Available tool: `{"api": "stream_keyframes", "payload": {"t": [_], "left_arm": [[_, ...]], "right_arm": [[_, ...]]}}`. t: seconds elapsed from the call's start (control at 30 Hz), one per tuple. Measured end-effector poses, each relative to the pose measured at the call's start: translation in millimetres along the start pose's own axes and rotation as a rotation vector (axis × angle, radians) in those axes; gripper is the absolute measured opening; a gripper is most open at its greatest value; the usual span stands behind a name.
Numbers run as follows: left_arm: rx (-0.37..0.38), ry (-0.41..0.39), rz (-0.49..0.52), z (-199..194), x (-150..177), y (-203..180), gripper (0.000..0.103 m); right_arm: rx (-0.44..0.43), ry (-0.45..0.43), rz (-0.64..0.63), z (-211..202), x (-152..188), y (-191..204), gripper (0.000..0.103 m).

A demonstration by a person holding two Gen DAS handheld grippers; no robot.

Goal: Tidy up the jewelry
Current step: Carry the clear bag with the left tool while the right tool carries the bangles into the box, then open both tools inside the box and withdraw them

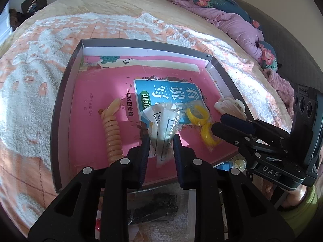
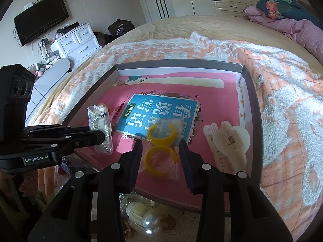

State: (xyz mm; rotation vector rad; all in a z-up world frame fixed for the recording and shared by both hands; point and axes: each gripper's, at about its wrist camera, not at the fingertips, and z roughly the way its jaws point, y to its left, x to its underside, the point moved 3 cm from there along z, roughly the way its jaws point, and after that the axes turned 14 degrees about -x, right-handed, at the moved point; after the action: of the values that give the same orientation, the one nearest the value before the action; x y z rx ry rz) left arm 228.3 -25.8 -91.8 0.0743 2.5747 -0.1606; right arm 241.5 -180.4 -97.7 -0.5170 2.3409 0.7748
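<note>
Jaws of the left gripper (image 1: 161,141) stand narrow, and the clear packet (image 1: 164,129) is pinched between them; in the right view this packet (image 2: 100,128) stands upright at the left gripper's tips. Jaws of the right gripper (image 2: 160,147) stand wider, one on each side of the bag (image 2: 161,151) with the yellow rings. Whether the pads press this bag I cannot tell.

One tray (image 1: 66,92) lies on the bed (image 1: 30,100), with one pink book (image 1: 97,104) as its floor. I count in it:
- one clear packet, near the front edge;
- one bag with two yellow rings (image 2: 160,135), near the front edge, toward the right;
- one white hair claw (image 2: 228,141), near the right edge;
- one peach coil tie (image 1: 112,133), toward the left edge.

Below the front edge lie pearl clips (image 2: 145,219), their number unclear, and one dark piece (image 1: 155,207).
</note>
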Motion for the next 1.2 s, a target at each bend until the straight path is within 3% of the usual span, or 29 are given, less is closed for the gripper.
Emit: {"api": "stream_keyframes", "payload": {"t": [0.1,0.2,0.27,0.4,0.53,0.77,0.87,0.93,1.2], "left_arm": [[0.003,-0.001,0.0,-0.2,-0.1,0.0,0.017],[0.008,-0.008,-0.001,-1.9,-0.7,0.3,0.025],[0.005,-0.014,-0.001,-3.4,0.3,0.3,0.028],[0.008,-0.015,-0.01,-9.2,3.0,1.7,0.032],[0.001,-0.043,-0.026,-22.1,3.2,5.6,0.055],[-0.004,-0.087,-0.087,-47.3,1.6,20.2,0.083],[-0.023,-0.113,-0.099,-59.4,0.1,25.3,0.085],[-0.03,-0.125,-0.112,-67.3,0.2,29.4,0.093],[-0.048,-0.167,-0.146,-93.8,5.8,42.5,0.093]], "right_arm": [[0.0,-0.019,0.001,-8.6,1.0,1.5,0.037],[-0.008,-0.053,0.012,-20.9,2.9,3.2,0.046],[-0.008,-0.07,0.017,-28.8,4.1,4.0,0.058],[0.003,-0.108,0.02,-45.3,8.1,6.8,0.066],[0.012,-0.138,0.034,-60.2,12.1,6.7,0.074],[0.038,-0.19,0.047,-86.0,11.1,3.0,0.078],[0.047,-0.203,0.038,-95.3,11.5,5.4,0.079],[0.047,-0.211,0.033,-101.6,12.3,7.5,0.079],[0.04,-0.228,-0.004,-118.7,15.4,25.5,0.082]]}}
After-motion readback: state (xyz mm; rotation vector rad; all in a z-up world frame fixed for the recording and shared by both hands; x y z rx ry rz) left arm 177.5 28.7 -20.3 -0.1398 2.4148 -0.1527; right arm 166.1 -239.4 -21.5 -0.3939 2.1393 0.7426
